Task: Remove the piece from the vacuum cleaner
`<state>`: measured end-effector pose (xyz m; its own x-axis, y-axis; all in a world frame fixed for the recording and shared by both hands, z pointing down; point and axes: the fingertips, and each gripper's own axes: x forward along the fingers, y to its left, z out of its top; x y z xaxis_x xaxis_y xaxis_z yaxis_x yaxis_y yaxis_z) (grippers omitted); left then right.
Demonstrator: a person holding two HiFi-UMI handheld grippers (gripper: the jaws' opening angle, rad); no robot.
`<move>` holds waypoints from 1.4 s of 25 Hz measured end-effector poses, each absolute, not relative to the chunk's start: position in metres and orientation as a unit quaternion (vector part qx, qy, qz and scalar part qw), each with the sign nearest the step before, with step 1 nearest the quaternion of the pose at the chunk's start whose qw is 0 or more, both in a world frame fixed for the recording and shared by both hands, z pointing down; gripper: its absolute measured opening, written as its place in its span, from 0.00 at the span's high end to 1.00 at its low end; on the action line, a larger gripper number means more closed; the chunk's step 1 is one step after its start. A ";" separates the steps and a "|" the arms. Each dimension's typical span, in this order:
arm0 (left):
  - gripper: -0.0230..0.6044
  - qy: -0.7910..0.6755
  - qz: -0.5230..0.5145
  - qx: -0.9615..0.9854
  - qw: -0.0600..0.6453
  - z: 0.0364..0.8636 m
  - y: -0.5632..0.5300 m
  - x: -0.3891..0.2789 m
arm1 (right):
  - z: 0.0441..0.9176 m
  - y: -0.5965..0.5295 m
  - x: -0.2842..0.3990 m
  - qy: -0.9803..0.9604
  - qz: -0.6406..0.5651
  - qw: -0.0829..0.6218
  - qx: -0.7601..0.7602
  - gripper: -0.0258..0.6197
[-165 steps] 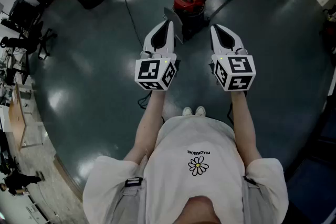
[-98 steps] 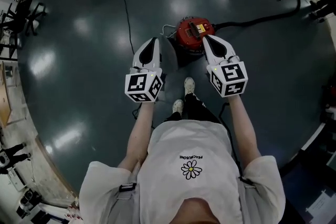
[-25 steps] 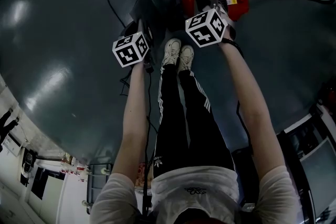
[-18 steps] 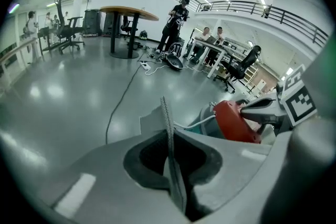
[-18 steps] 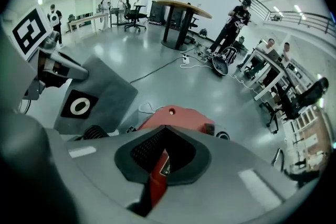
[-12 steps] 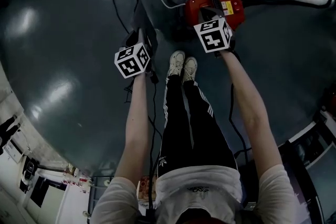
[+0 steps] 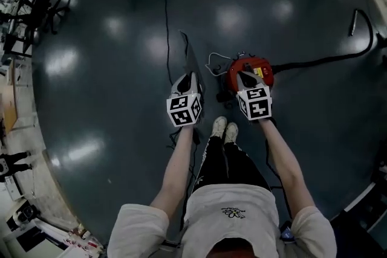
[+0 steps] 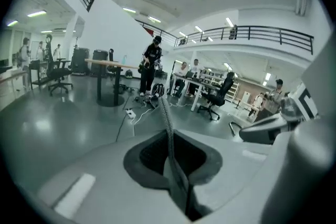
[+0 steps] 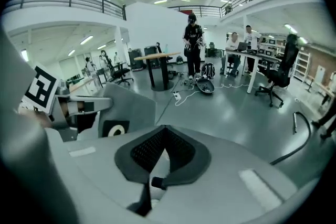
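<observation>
1. Writing first: there isn't much you can read. The yellow label (image 7: pixel 260 72) on the red vacuum (image 7: pixel 266 64) is too small to make out. Same goes for the print by the flower logo (image 7: pixel 231 212) on your shirt (image 7: pixel 233 232). The cubes (image 7: pixel 184 110) only carry black-and-white square markers.
2. The piece (image 7: pixel 188 60) has a white ring mark (image 9: pixel 115 129) on a black patch. You'll find it left of center in the right gripper view, and I can't see any text on it.
3. Your left gripper (image 7: pixel 189 77) has its jaws clamped tight on the piece, which is a thin dark grey panel. In the left gripper view you see it edge-on, squeezed between the dark pads (image 8: pixel 147 152) and running up through the middle of the frame.
4. Where the piece is: in the head view it sticks out from the left gripper toward the top of the frame. It's just left of the vacuum, clear of it and not touching.
5. Your right gripper (image 7: pixel 245 77) has its jaws closed with the tips meeting and nothing between them. In the head view it sits over the vacuum's top, near center frame. I can't tell if it's touching the vacuum or only hanging above it.
6. A black hose (image 7: pixel 326 59) runs from the vacuum's right side toward the right edge of the frame, then curls up into the upper right.
</observation>
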<state>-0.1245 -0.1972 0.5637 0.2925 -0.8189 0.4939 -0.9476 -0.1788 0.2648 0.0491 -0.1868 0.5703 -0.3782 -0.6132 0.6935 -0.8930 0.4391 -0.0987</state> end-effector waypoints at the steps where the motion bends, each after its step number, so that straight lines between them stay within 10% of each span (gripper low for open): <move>1: 0.93 -0.586 0.104 0.761 0.259 0.534 -0.203 -0.125 | 0.544 -0.186 0.046 -0.802 0.237 0.274 0.474 0.93; 19: 0.93 -0.552 -0.105 0.827 0.013 0.170 -0.189 -0.096 | 0.195 -0.182 0.071 -0.842 0.034 -0.024 0.538 0.93; 35: 0.92 -0.553 -0.109 0.825 -0.044 0.135 -0.183 -0.077 | 0.180 -0.181 0.061 -0.856 0.012 -0.025 0.517 0.93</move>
